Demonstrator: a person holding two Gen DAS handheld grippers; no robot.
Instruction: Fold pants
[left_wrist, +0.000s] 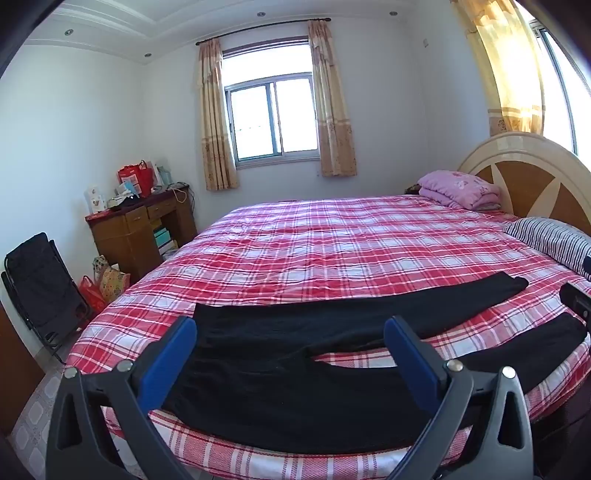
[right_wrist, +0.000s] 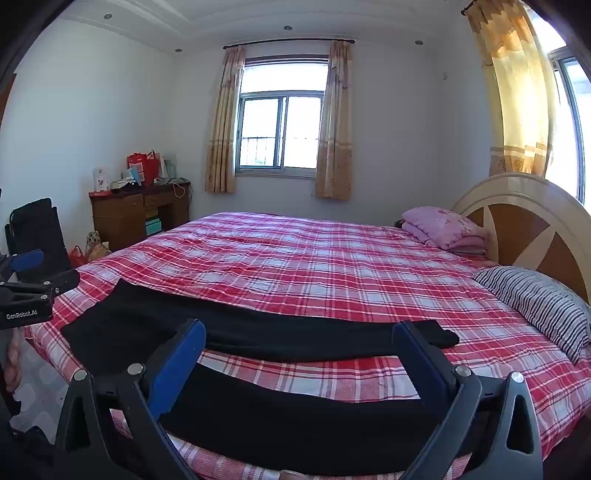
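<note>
Plaid bed carrying black pants flat along its near edge, long axis left to right, waistband left, legs splayed right. Left gripper above waistband, right gripper above legs, both spread wide, empty.

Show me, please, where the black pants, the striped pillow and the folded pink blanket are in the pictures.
black pants (left_wrist: 280, 354): left wrist view, on the waist and seat part.
striped pillow (right_wrist: 539, 306): right wrist view, on the middle of its top face.
folded pink blanket (left_wrist: 460, 188): left wrist view, on the top fold.
</note>
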